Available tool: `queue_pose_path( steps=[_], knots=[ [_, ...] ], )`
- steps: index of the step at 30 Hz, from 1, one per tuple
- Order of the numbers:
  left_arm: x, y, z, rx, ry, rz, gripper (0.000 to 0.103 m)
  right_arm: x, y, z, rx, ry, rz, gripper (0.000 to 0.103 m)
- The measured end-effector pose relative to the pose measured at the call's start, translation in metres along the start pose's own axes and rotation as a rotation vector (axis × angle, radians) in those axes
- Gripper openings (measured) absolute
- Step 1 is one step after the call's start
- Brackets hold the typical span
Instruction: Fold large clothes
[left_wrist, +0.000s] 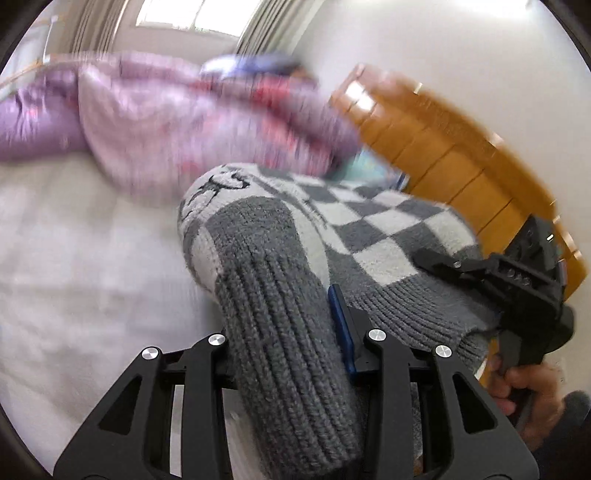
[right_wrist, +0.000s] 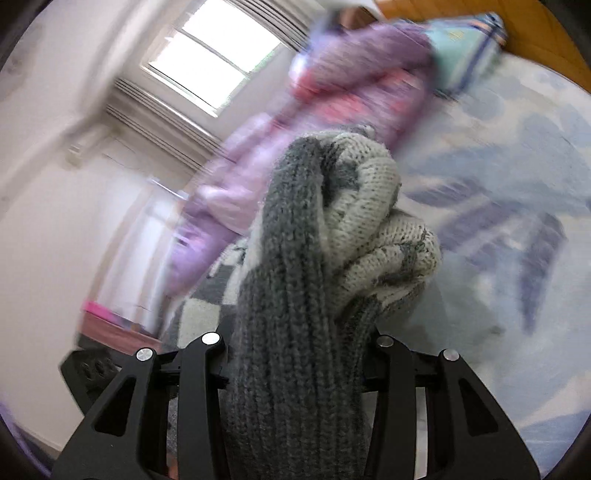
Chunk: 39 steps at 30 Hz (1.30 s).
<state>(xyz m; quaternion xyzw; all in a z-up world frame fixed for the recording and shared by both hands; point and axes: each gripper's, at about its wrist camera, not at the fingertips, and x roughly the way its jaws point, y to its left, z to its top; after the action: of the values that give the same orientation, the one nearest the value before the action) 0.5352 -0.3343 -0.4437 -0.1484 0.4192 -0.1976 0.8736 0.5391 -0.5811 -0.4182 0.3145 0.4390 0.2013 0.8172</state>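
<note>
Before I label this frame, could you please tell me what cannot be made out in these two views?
- Left tool fingertips: left view, buried in the sweater ribbing.
- Right tool fingertips: right view, covered by bunched sweater.
- Purple bedding: both views, motion blur hides its print.
- Sweater's full shape: both views, cut off by the frame and the tools.
- Headboard: left view, blurred.

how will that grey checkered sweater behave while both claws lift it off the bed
Probably floppy: the grey checkered sweater sags between the left claw and the right claw. Its thick ribbed hem bunches in both, so slipping seems unlikely. The chunky knit looks fairly heavy for its size, so it may stretch.
</note>
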Motion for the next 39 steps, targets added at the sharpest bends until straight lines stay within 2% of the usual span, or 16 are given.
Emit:
queue_pose_path(
  steps=[2, 4, 6, 10, 11, 14, 16, 20, 22, 24, 27, 29, 33, 39],
  knots=[
    [0.039, 0.001, -0.025, 0.018, 0.105, 0.041, 0.035, 0.019, -0.043, -0.017, 0.058, 0.081, -0.072, 0.038],
    [0.062, -0.001, -0.046, 0.072, 0.168, 0.074, 0.035, 0.038, -0.084, -0.037, 0.152, 0.167, -0.105, 0.039],
    [0.075, 0.005, -0.059, 0.067, 0.236, 0.077, 0.039, 0.046, -0.115, -0.054, 0.244, 0.201, -0.108, 0.043],
    [0.076, 0.020, -0.075, 0.046, 0.271, 0.112, 0.054, 0.046, -0.129, -0.079, 0.297, 0.209, -0.131, 0.056],
    [0.073, 0.024, -0.075, 0.035, 0.274, 0.125, 0.065, 0.046, -0.131, -0.081, 0.302, 0.217, -0.160, 0.059],
    [0.068, 0.036, -0.074, 0.005, 0.289, 0.159, 0.081, 0.038, -0.133, -0.088, 0.291, 0.236, -0.273, 0.065],
    [0.062, 0.040, -0.074, -0.018, 0.300, 0.154, 0.082, 0.037, -0.132, -0.086, 0.266, 0.240, -0.351, 0.065],
    [0.035, 0.056, -0.066, -0.068, 0.266, 0.122, 0.086, 0.025, -0.095, -0.084, 0.146, 0.219, -0.527, 0.065],
    [0.018, 0.069, -0.060, -0.115, 0.244, 0.107, 0.090, 0.023, -0.060, -0.086, 0.032, 0.206, -0.635, 0.065],
    [-0.001, 0.074, -0.060, -0.145, 0.235, 0.108, 0.090, 0.019, -0.031, -0.089, -0.055, 0.190, -0.677, 0.067],
    [-0.019, 0.095, -0.052, -0.160, 0.231, 0.140, 0.090, 0.029, 0.022, -0.107, -0.152, 0.177, -0.684, 0.070],
    [-0.029, 0.106, -0.047, -0.157, 0.231, 0.150, 0.090, 0.048, 0.050, -0.110, -0.196, 0.175, -0.653, 0.070],
    [-0.052, 0.133, -0.039, -0.098, 0.228, 0.206, 0.091, 0.073, 0.099, -0.123, -0.260, 0.166, -0.619, 0.074],
    [-0.081, 0.173, -0.030, -0.080, 0.223, 0.213, 0.091, 0.102, 0.169, -0.149, -0.298, 0.148, -0.656, 0.080]
  ],
)
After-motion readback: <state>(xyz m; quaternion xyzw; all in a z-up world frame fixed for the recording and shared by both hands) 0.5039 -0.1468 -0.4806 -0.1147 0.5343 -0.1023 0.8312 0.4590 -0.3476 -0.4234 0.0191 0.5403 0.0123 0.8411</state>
